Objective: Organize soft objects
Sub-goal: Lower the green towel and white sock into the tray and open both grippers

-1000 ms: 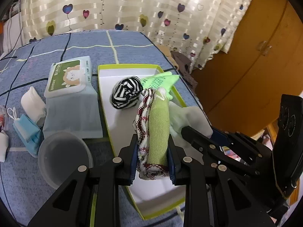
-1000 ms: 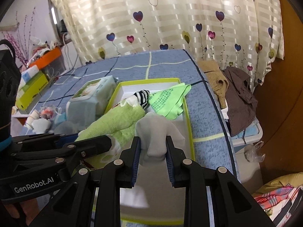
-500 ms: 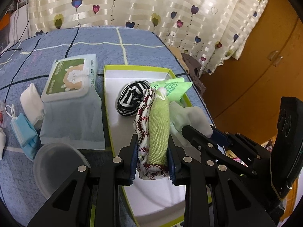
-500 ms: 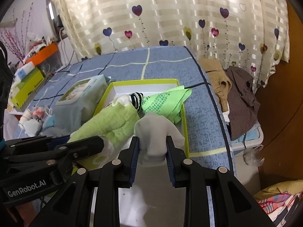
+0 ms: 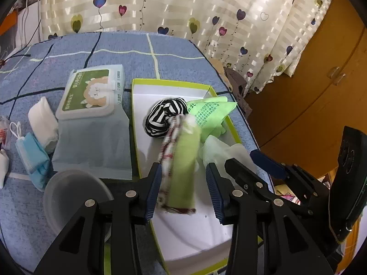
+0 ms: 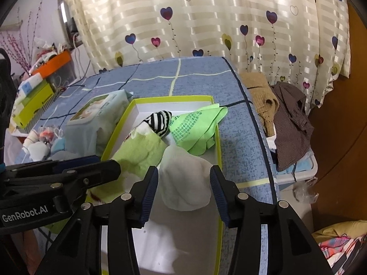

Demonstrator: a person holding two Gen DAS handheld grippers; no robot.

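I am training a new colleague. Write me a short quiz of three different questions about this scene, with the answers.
1. True or false: the left hand-held gripper is clamped tight on the rolled green towel.
2. Which item lies between the fingers of the right hand-held gripper? A) the striped sock B) the white sock C) the wet wipes pack
3. Fill in: the striped sock lies inside the ____.

Key:
1. False. Its jaws have just been opening; the towel sits between them with a gap on the right side.
2. B, the white sock; these jaws have just been opening too.
3. Box, the white box with a yellow-green rim.
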